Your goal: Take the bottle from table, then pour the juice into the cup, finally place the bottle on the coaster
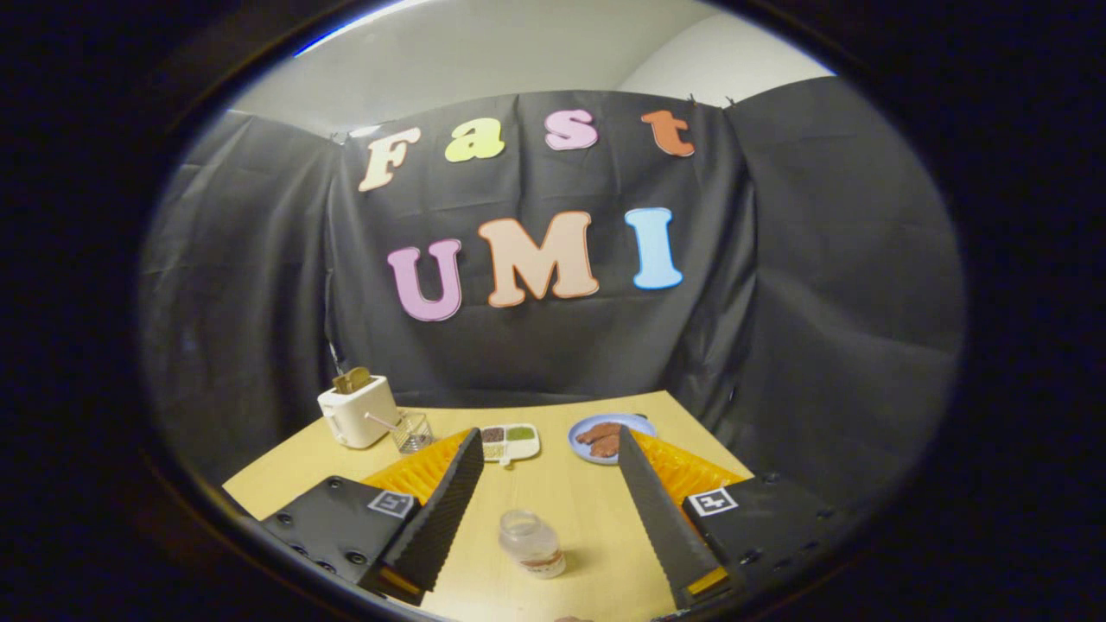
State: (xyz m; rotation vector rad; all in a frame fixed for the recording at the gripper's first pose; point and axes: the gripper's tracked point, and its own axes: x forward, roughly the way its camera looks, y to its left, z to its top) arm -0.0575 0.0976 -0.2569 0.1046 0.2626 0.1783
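Note:
A small clear bottle [531, 542] stands upright on the wooden table [570, 501], with a reddish-brown band low on its body. It sits between my two fingers, well back from their tips and touching neither. My gripper [549, 436] is open wide above the table. A clear glass cup [413, 432] with a straw stands beyond the left fingertip, beside the toaster. A small brownish edge [570, 618] shows at the table's near side, below the bottle; I cannot tell what it is.
A white toaster [357, 410] with bread in it stands at the far left. A white divided tray [511, 442] lies just beyond the fingertips. A blue plate [635, 423] with brown food sits at the far right. Black cloth walls close the booth behind the table.

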